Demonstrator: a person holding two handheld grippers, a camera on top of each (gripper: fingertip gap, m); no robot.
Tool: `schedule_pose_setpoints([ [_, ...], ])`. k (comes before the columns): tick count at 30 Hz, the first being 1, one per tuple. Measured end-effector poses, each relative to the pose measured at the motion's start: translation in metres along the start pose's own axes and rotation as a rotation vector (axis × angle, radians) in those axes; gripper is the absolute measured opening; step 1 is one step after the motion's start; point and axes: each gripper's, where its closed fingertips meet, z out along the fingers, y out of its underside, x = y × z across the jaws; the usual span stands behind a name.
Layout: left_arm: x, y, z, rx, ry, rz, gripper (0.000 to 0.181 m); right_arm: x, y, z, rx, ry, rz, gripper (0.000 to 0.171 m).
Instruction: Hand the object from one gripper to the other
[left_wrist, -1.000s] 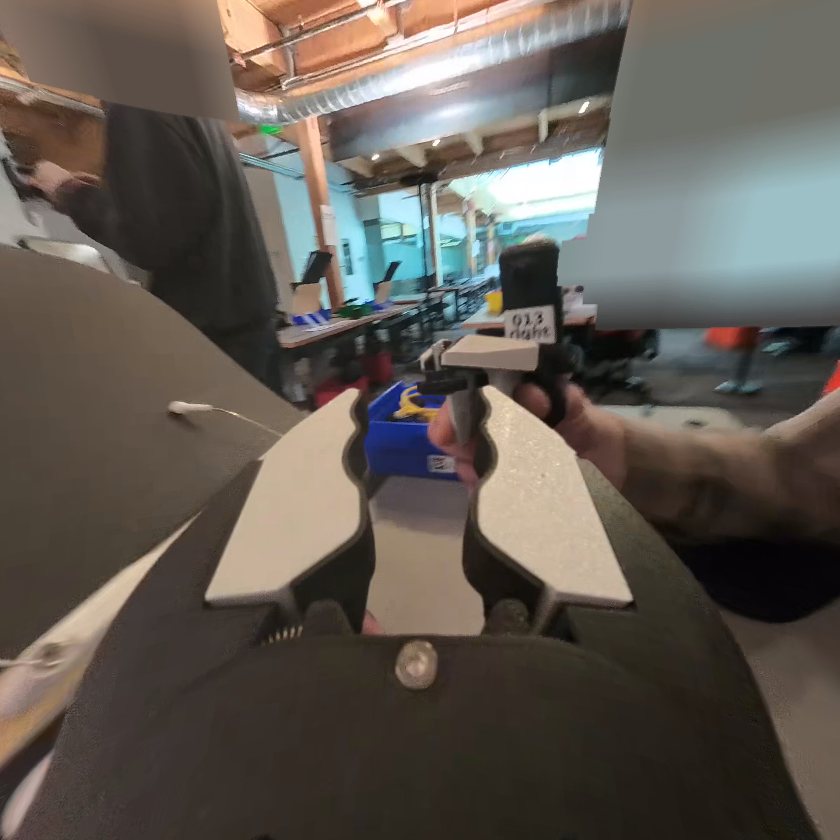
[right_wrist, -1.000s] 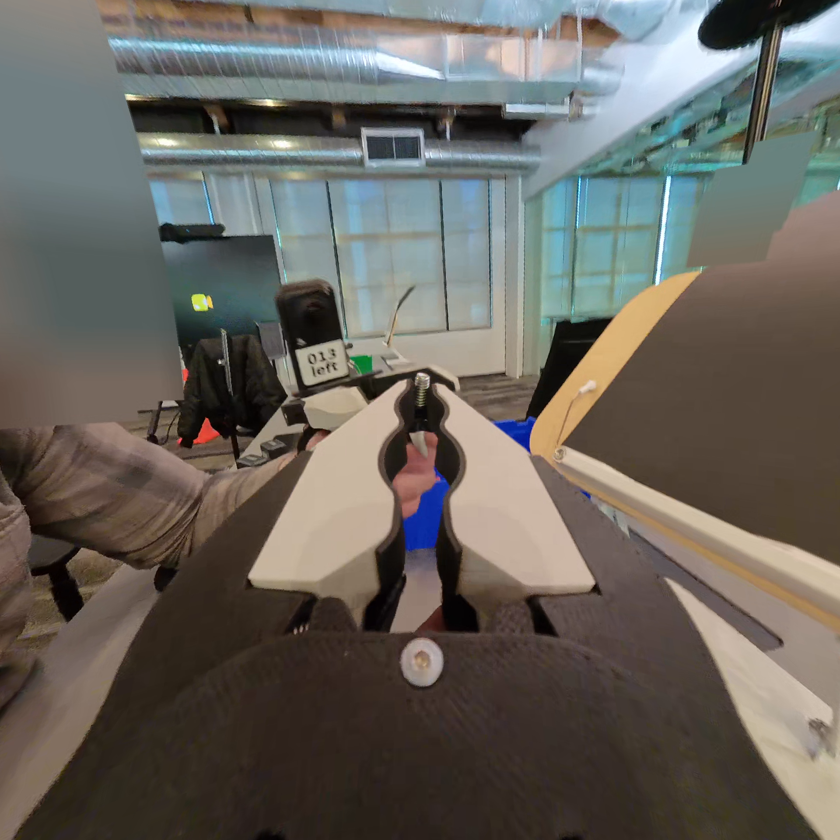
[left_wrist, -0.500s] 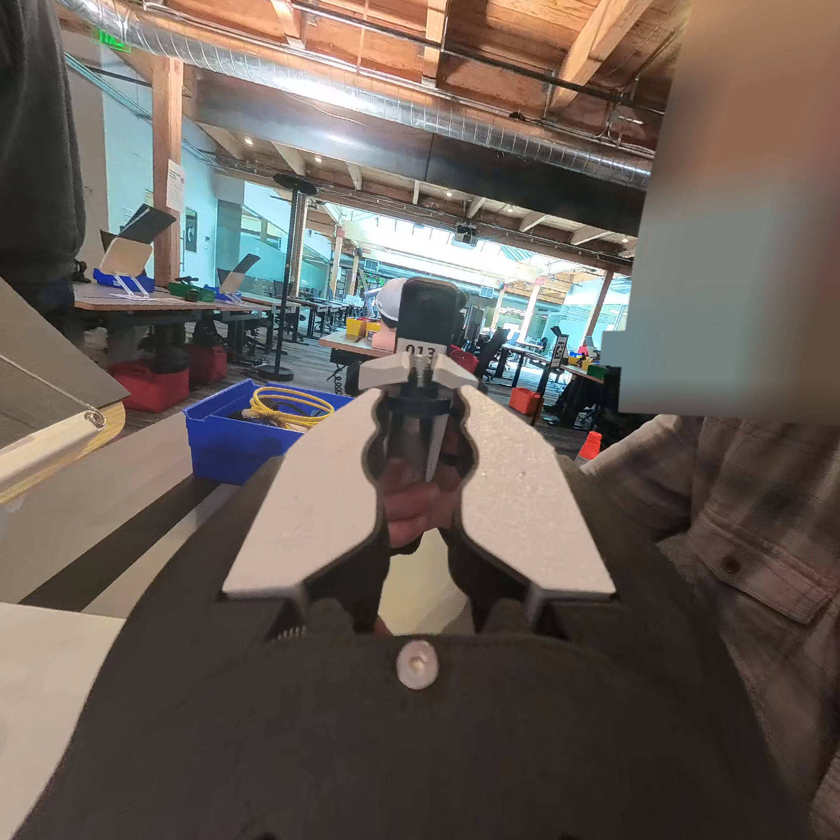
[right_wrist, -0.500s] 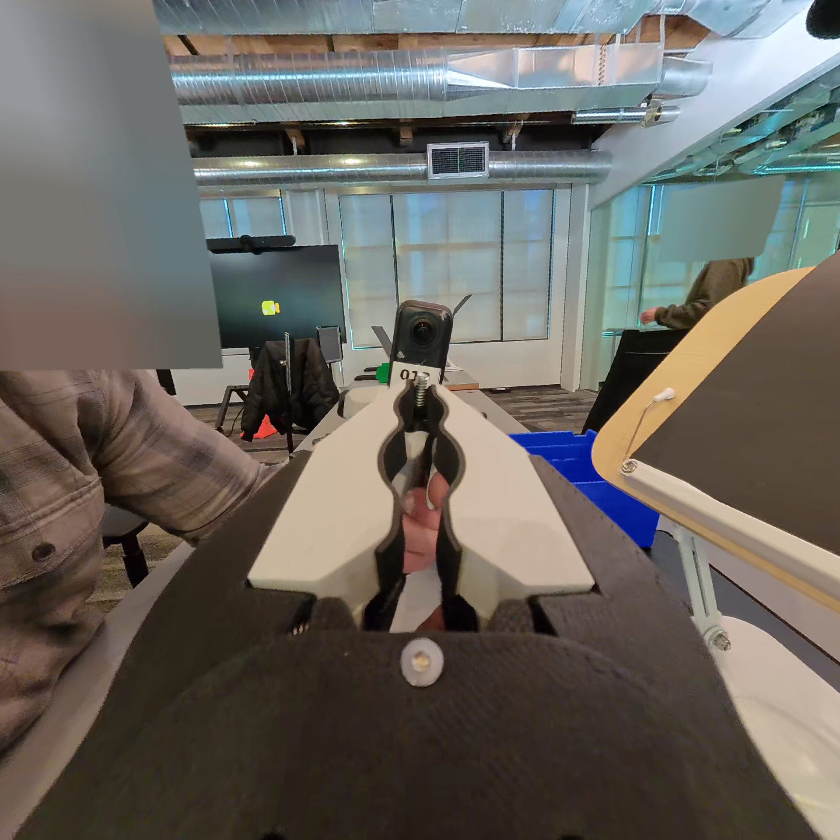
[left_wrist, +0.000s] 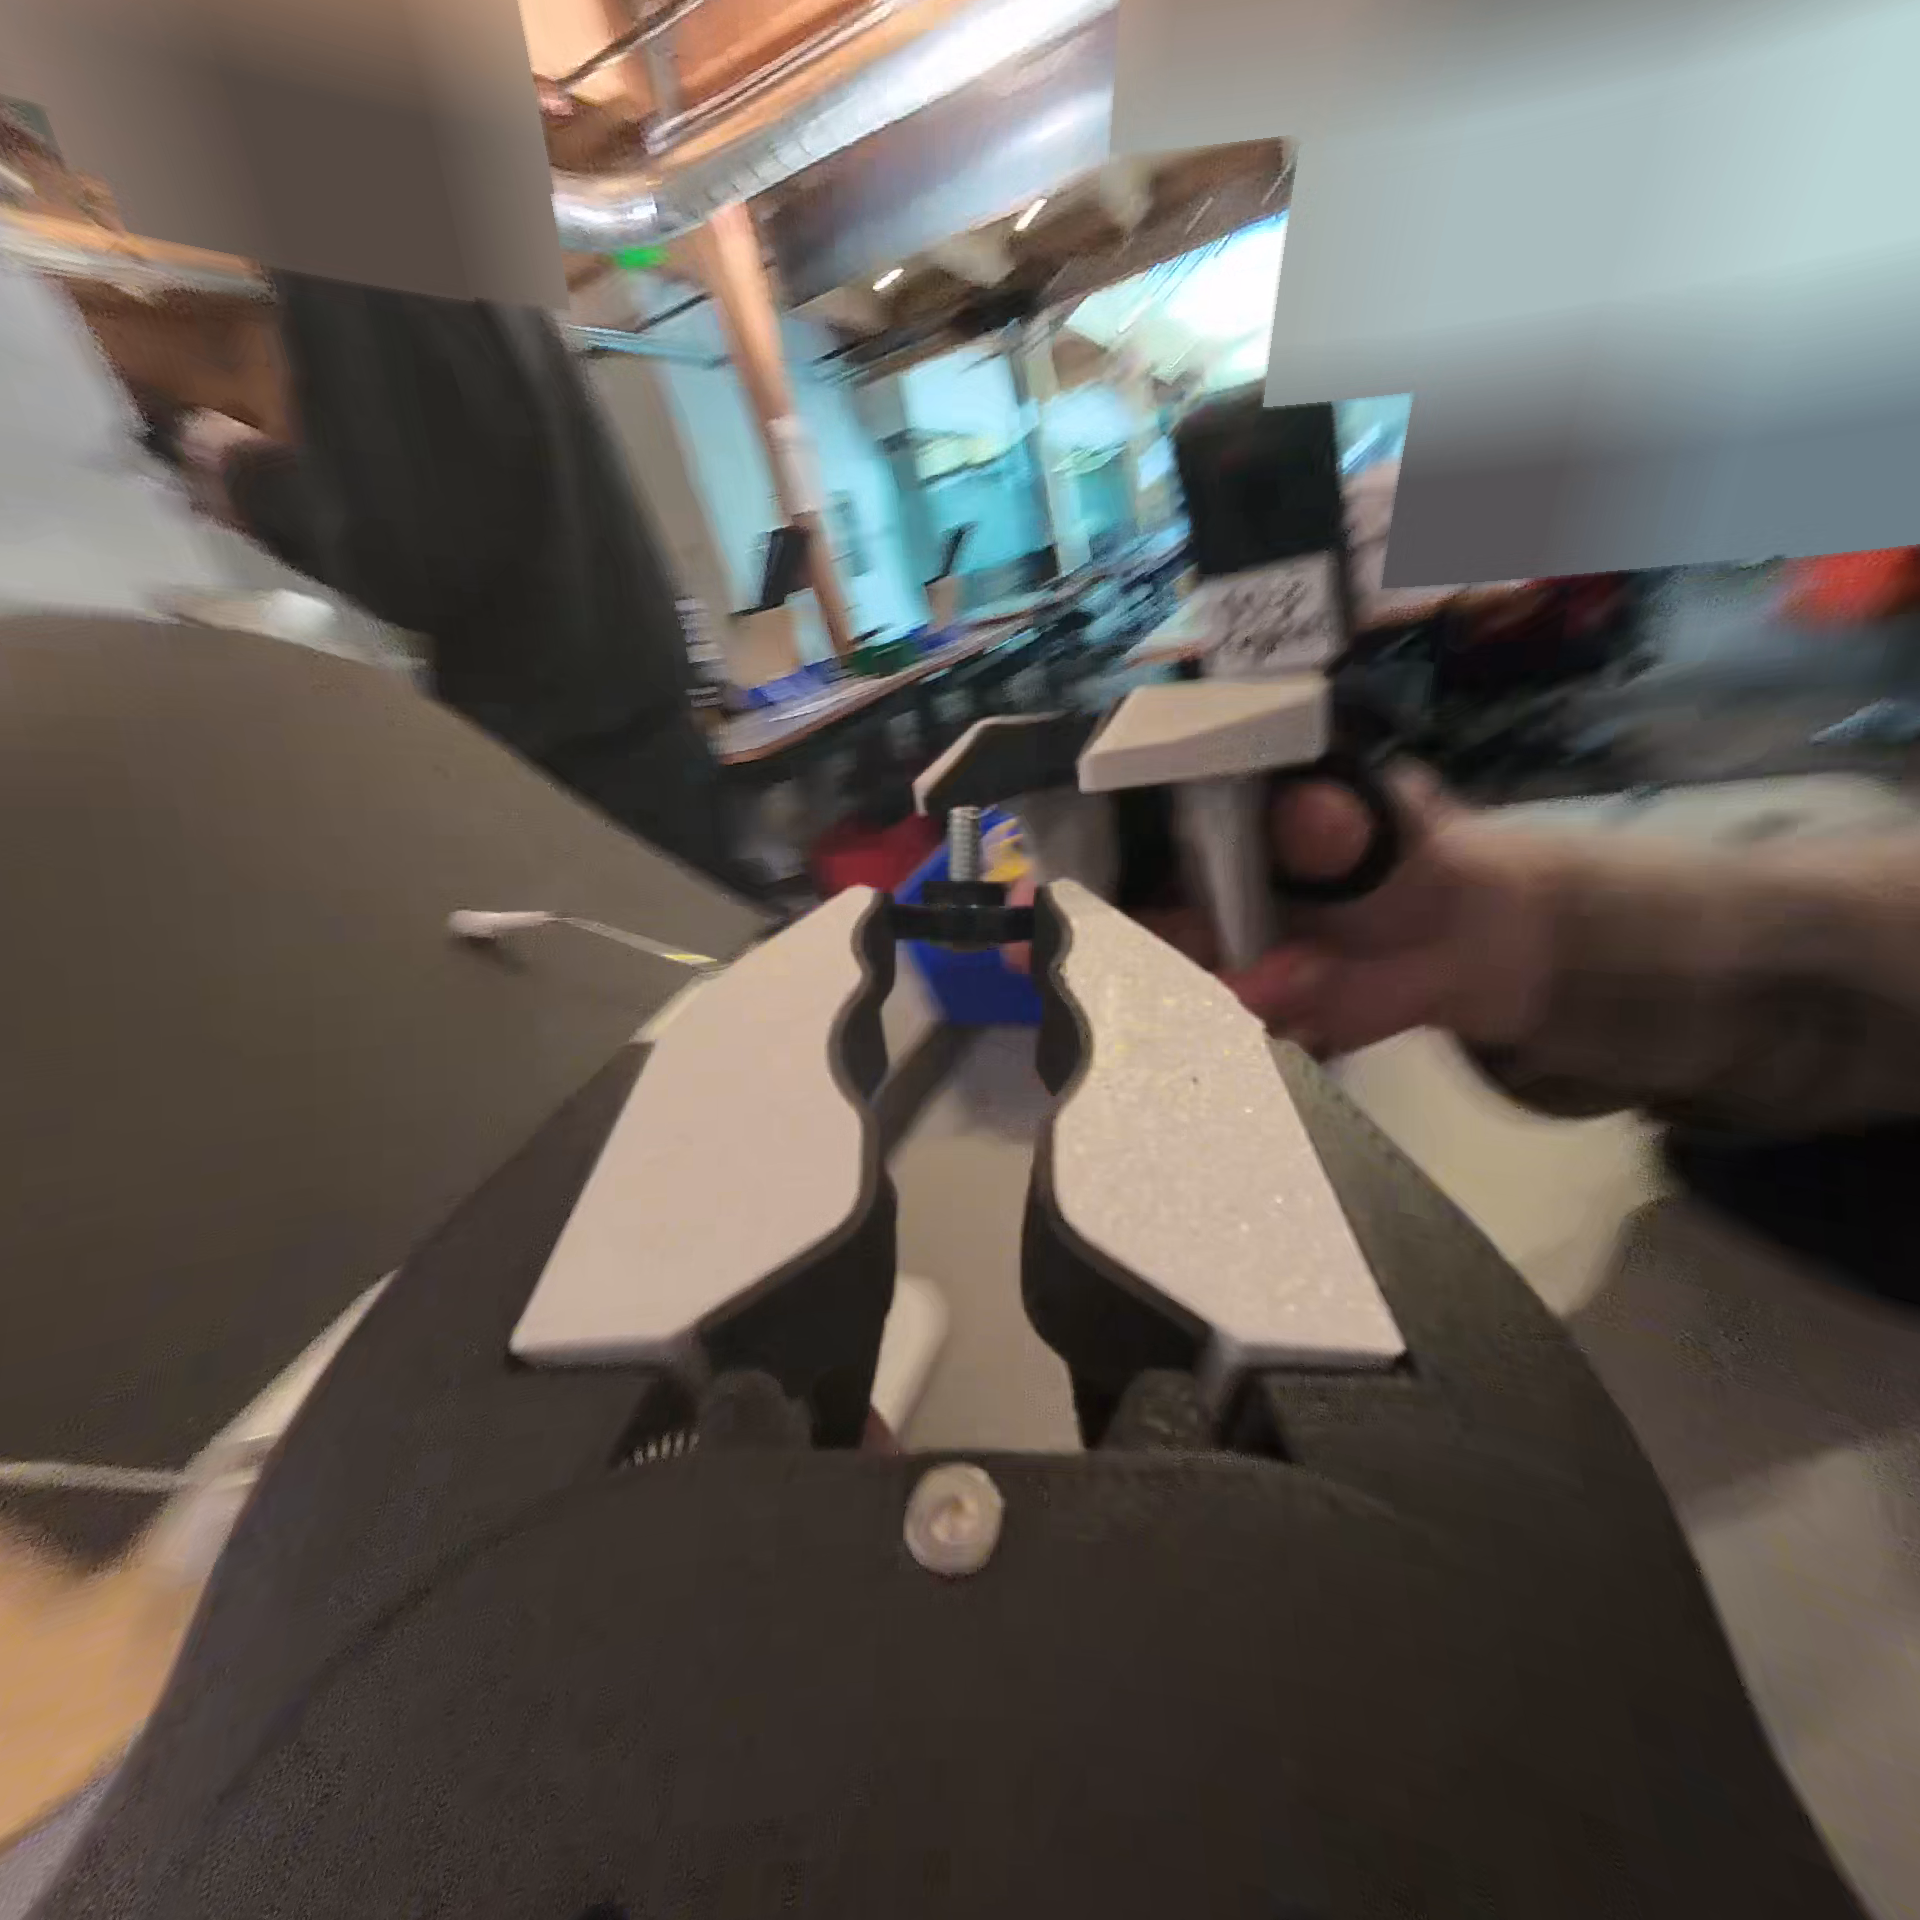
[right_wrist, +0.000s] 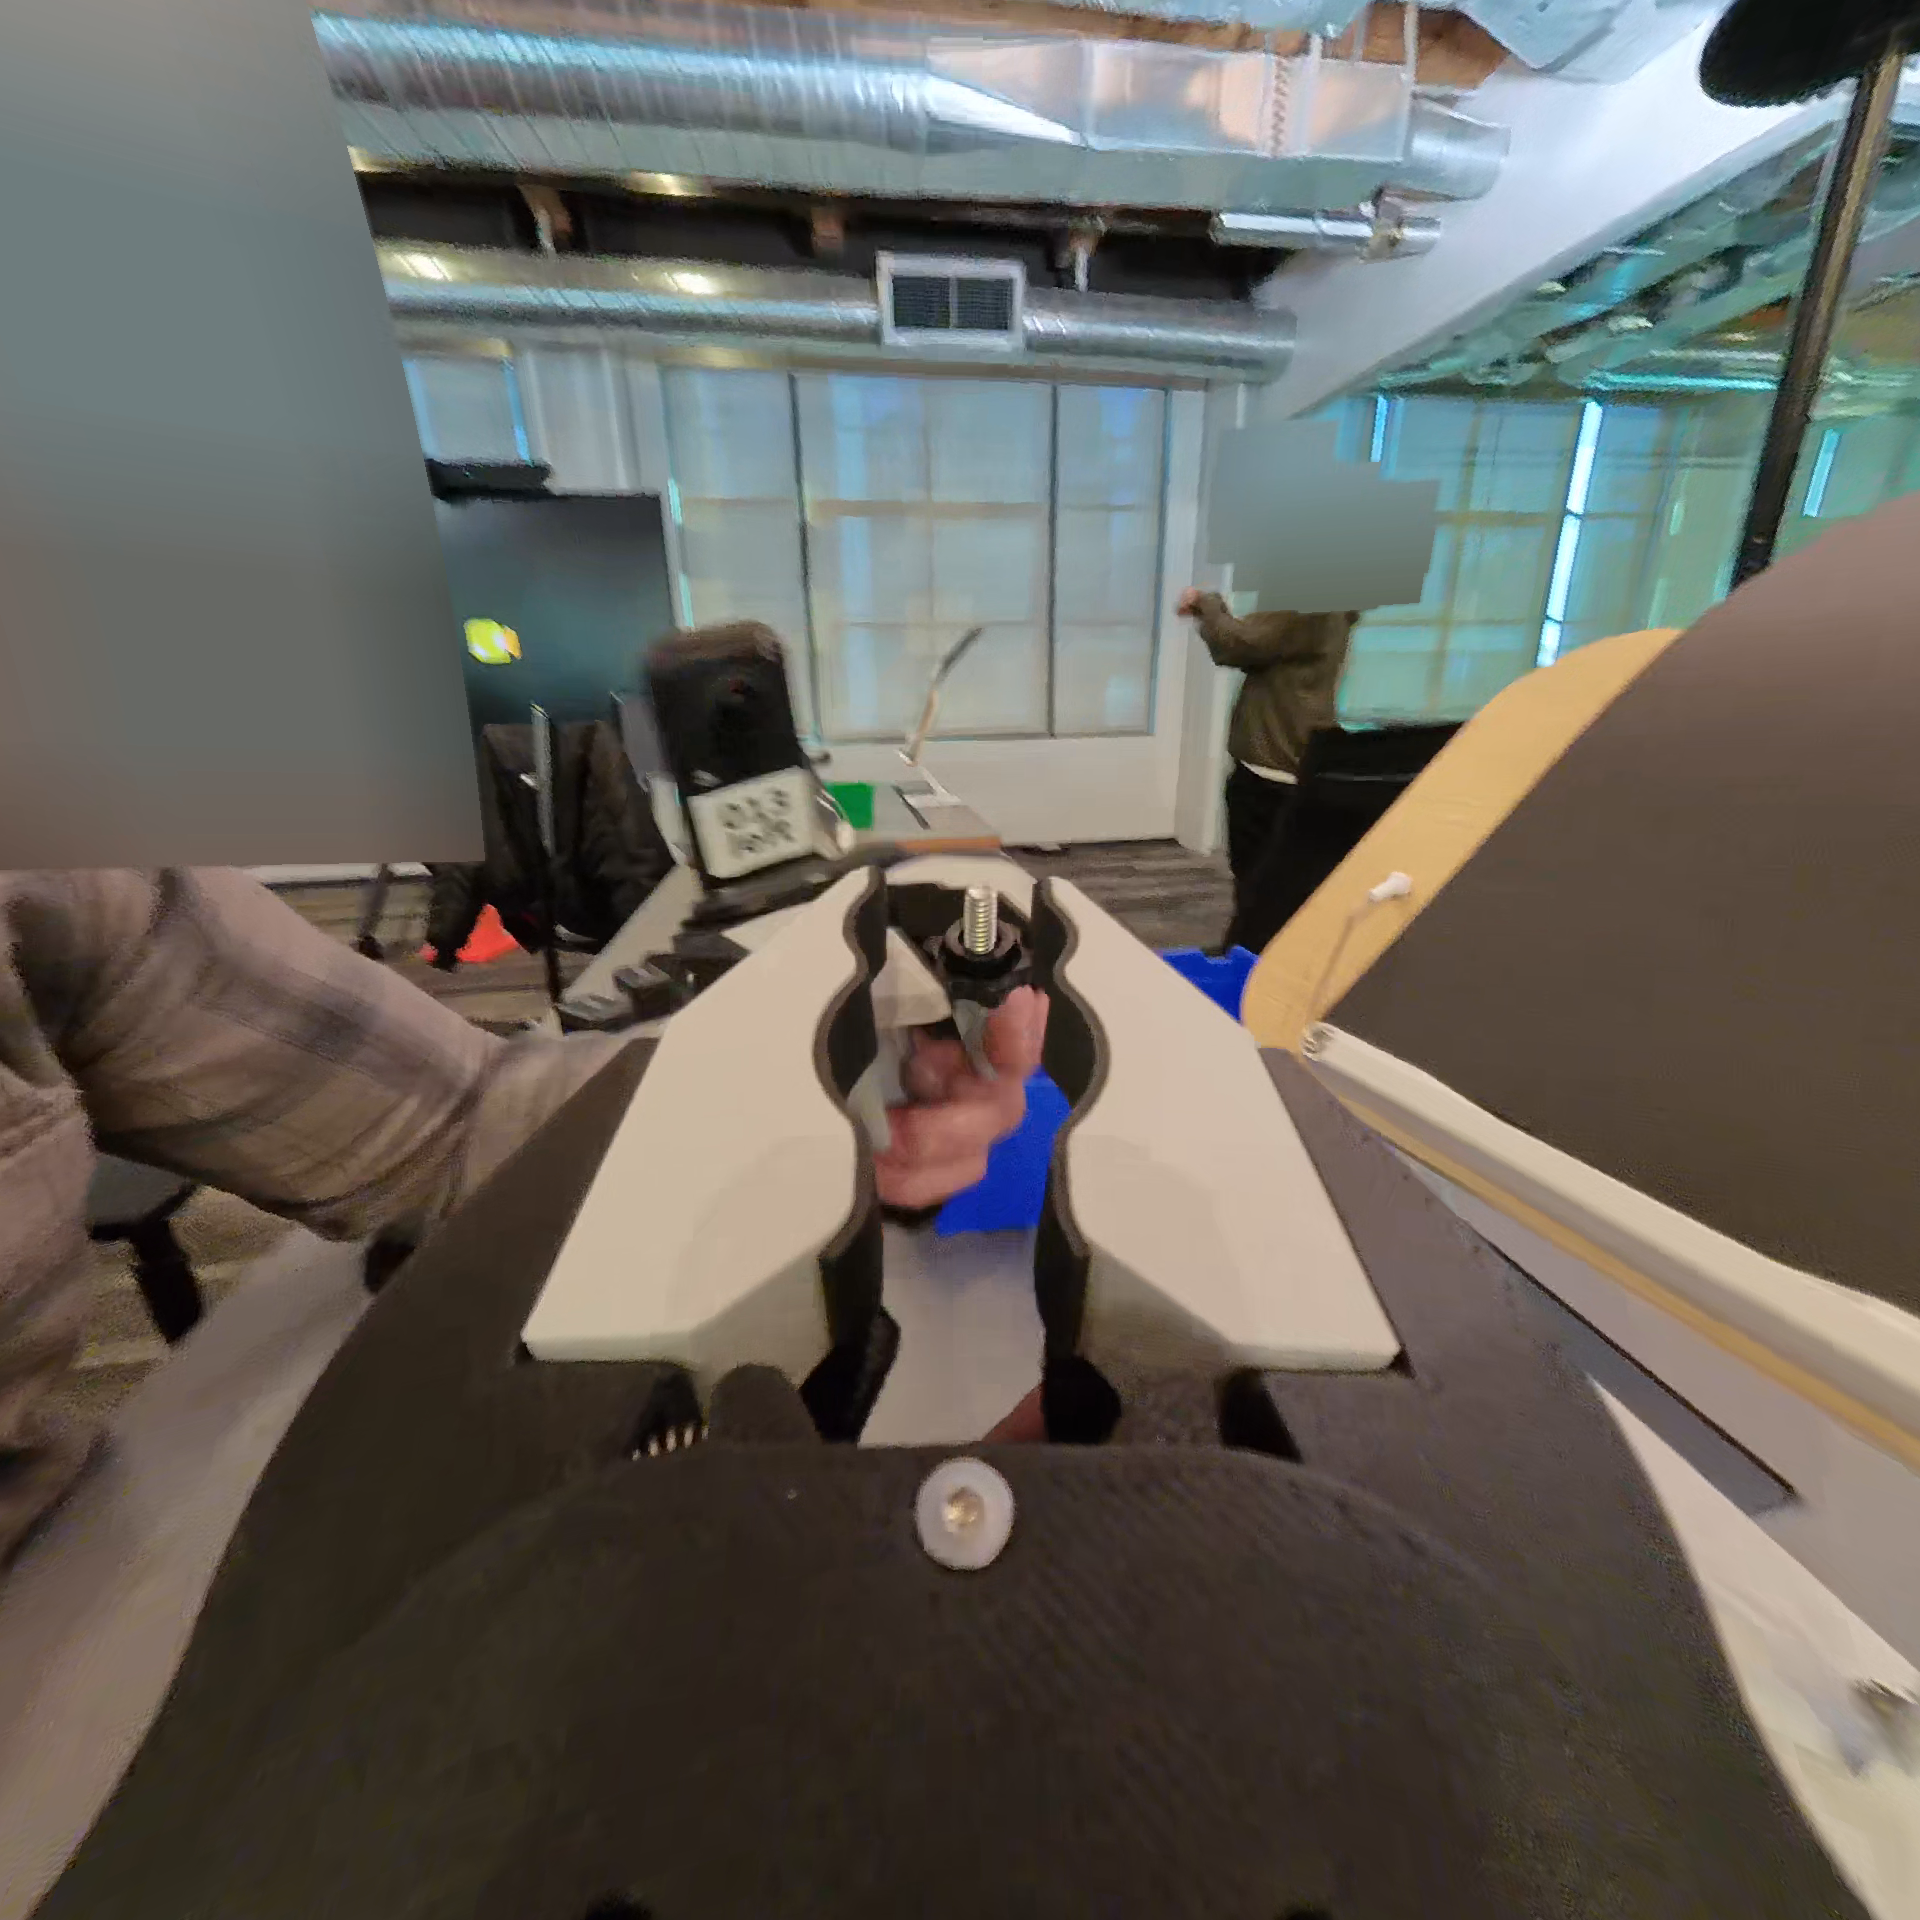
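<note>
Open-plan workshop behind: exposed silver ductwork (right_wrist: 644, 99) at 12 o'clock, big window wall (right_wrist: 925, 551), a person in an olive jacket (right_wrist: 1283, 717) standing at 2 o'clock in the right wrist view. Grey surface (left_wrist: 966, 1174) below both grippers, blue plastic bin (right_wrist: 1003, 1174) on it past my fingertips. Dark curved panel with tan edge (right_wrist: 1662, 862) on the 3 o'clock side of the right wrist view.

My left gripper (left_wrist: 961, 920): jaws partly closed, tips clamped on the flat black base of a small black knob with a silver threaded stud (left_wrist: 964, 902). Stud points up, at 12 o'clock from the tips. Left view is motion-blurred, but contact on both tips is visible.

My right gripper (right_wrist: 961, 914): jaws spread, gap wider than the knob, nothing held. In the right wrist view the knob (right_wrist: 977, 940) sits in the gap near the tips, closer to the 3 o'clock finger; cannot tell if it touches. Behind it, my left hand (right_wrist: 935, 1122) on its handle.

From the left wrist view, the right gripper (left_wrist: 1117, 764) sits at 1 o'clock, beside the knob, with my right hand (left_wrist: 1392, 935) behind it.
</note>
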Motion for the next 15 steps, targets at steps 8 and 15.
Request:
schedule_pose_setpoints([
  [8,-0.033,0.007,-0.007,-0.277,-0.442,0.847,0.024,0.024,0.027,0.004,-0.234,0.211,-0.052,0.02],
  [15,-0.031,0.03,-0.004,-0.474,-0.406,1.15,0.024,0.027,0.045,-0.001,-0.374,0.221,-0.069,0.017],
])
